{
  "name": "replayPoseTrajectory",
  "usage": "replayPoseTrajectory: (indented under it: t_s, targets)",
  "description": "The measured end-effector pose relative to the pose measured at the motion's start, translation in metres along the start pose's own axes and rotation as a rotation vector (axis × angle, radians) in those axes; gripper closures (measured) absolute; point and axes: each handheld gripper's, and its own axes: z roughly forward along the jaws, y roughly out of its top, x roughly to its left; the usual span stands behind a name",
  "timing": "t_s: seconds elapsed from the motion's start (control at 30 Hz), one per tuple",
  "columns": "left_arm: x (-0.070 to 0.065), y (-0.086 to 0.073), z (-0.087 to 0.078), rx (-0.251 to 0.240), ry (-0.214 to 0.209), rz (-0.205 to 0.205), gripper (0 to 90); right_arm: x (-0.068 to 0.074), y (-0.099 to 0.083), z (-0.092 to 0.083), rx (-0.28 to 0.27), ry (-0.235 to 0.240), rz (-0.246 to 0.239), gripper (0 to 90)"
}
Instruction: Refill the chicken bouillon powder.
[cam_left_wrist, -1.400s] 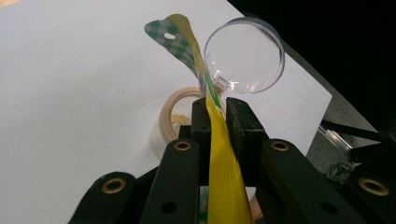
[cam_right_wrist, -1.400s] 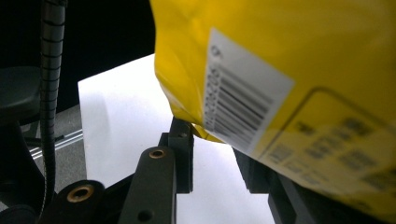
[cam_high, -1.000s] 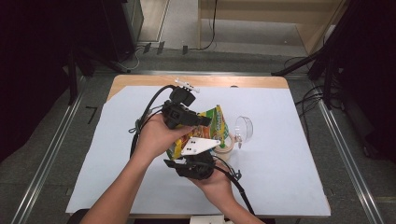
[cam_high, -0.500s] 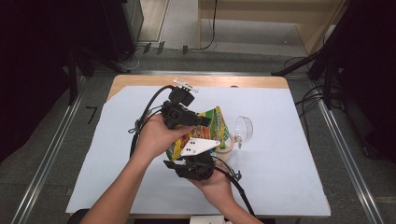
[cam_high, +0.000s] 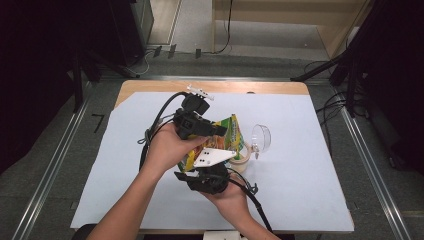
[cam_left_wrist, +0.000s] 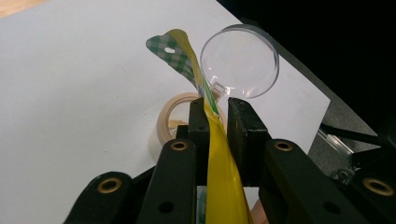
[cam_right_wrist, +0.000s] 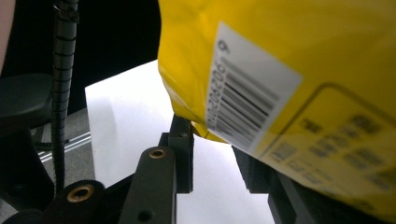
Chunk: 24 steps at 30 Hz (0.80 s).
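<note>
Pinching the yellow packet (cam_left_wrist: 219, 154), the left tool (cam_left_wrist: 216, 116) hides it from above; right tool's (cam_right_wrist: 212, 144) grip unclear.

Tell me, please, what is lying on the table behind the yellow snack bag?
Behind the yellow snack bag, a roll of tape and a clear round lid rest on the white table cover. The bag covers part of the roll.

A recording lab: paper-covered table (cam_high: 310, 150) on floor rails (cam_high: 50, 170), dark stands (cam_high: 350, 75), loose cables (cam_high: 330, 107)
</note>
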Motion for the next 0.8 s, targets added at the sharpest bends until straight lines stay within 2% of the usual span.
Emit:
replayPoseTrajectory:
  t_s: [0.8]
  targets:
    - [0.0036, -0.0010, 0.0009, 0.000, -0.015, -0.016, 79.6, 0.0007, 0.0008, 0.0000, 0.013, 0.004, 0.000, 71.3]
